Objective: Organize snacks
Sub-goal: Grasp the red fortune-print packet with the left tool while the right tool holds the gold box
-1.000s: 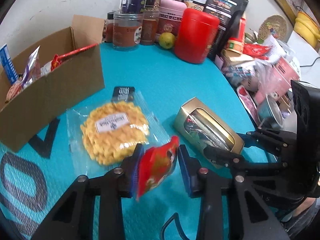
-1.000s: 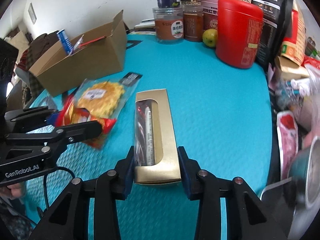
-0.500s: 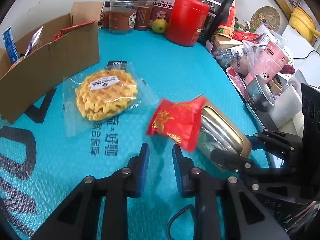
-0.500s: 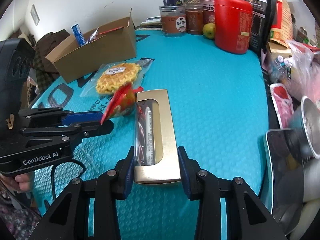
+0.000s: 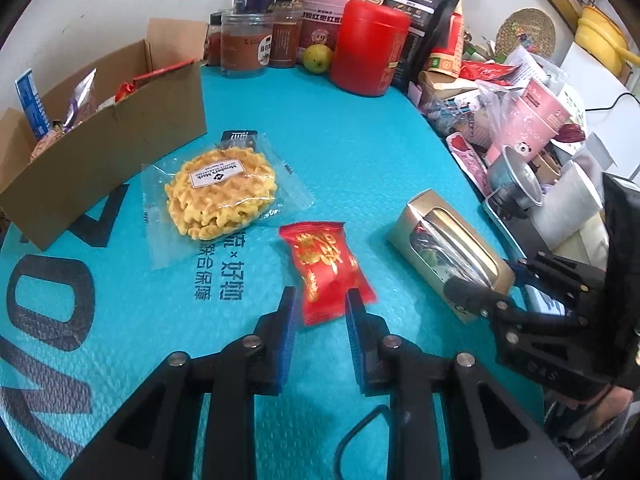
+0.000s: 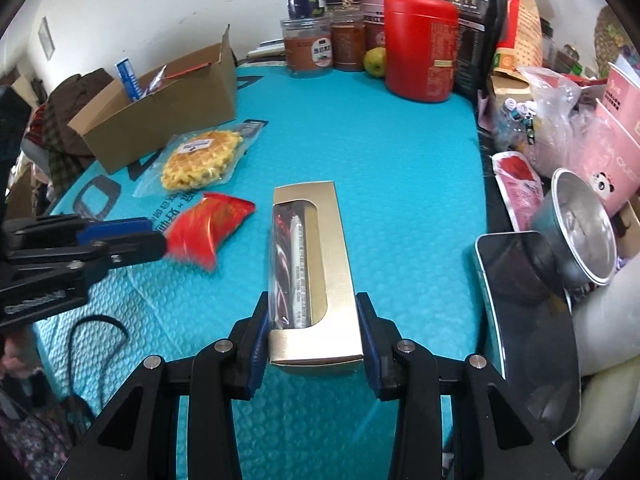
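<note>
The white label on the waffle packet [image 5: 221, 200] reads "Member's Mark". At about four o'clock from it, the teal mat [image 5: 360, 152] carries printed Chinese characters.

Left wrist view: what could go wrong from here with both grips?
The left gripper pinches only the tail end of the red packet, so it may slip out on the way to the cardboard box. The right gripper clamps the gold box at one end; it could tilt or crush.
</note>
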Available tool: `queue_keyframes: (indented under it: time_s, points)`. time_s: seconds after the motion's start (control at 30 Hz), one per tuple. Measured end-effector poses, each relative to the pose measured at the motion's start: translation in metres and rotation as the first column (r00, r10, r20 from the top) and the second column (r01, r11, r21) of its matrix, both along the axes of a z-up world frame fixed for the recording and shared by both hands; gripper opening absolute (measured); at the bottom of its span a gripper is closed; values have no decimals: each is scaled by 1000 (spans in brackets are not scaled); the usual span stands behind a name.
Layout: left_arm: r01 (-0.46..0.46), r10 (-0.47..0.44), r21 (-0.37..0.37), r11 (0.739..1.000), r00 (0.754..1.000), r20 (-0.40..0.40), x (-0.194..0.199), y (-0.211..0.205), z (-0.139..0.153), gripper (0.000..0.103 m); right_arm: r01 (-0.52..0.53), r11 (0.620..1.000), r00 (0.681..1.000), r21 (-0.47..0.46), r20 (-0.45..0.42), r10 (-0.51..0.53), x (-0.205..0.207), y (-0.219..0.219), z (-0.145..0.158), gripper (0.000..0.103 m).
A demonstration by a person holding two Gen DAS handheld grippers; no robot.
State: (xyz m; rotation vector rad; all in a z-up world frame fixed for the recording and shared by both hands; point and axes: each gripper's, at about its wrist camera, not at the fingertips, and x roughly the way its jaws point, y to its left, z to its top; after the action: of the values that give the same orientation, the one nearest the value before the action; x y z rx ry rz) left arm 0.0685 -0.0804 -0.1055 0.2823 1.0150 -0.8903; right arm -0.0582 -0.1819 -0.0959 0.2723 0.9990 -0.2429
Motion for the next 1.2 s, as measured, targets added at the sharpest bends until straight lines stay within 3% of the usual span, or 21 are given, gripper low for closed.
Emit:
queue_keyframes:
  time_s: [0.07,0.13,0.2,0.23,0.53,0.7,0.8,0.87,0.9,0.97,1.2]
  points:
    - [-13,13,2,1000,1000,-5,0,3,4,32,3,1000,1000,6,0,-3,0,-1,0,39]
    - [-26,25,-12,1000,1000,-6,3,3,5,52,6,1000,1000,9,2,-6,0,-1,0,39]
    - [-47,47,-12,999,999,1,6,1,3,65,8,1000,1000,10,3,-8,0,-1,0,39]
    - [-55,55,-8,998,998,1,8,-1,1,66,9,1000,1000,10,4,-9,1,-1,0,39]
    - [-30,32,24,999,998,-62,17,-36,-25,66,11,1000,1000,-15,-3,-11,3,-2,-2,40]
    - [-37,40,47,998,998,-48,18,-45,-33,66,17,1000,1000,1,-7,-17,6,-6,-6,42]
    - [-39,39,45,998,999,-6,17,-46,-33,66,18,1000,1000,1,-11,-18,10,-9,-10,49]
    - [-34,33,51,998,999,4,18,-49,-34,61,17,1000,1000,-10,-13,-17,12,-11,-12,49]
    - [-31,31,55,998,1000,-1,19,-50,-36,50,16,1000,1000,-16,-12,-16,14,-12,-13,49]
    - [-30,29,57,998,999,14,18,-52,-37,41,14,1000,1000,-23,-9,-14,17,-13,-14,52]
    - [-22,21,68,997,1000,13,19,-54,-37,39,2,997,1000,-76,-27,-4,27,-12,-18,51]
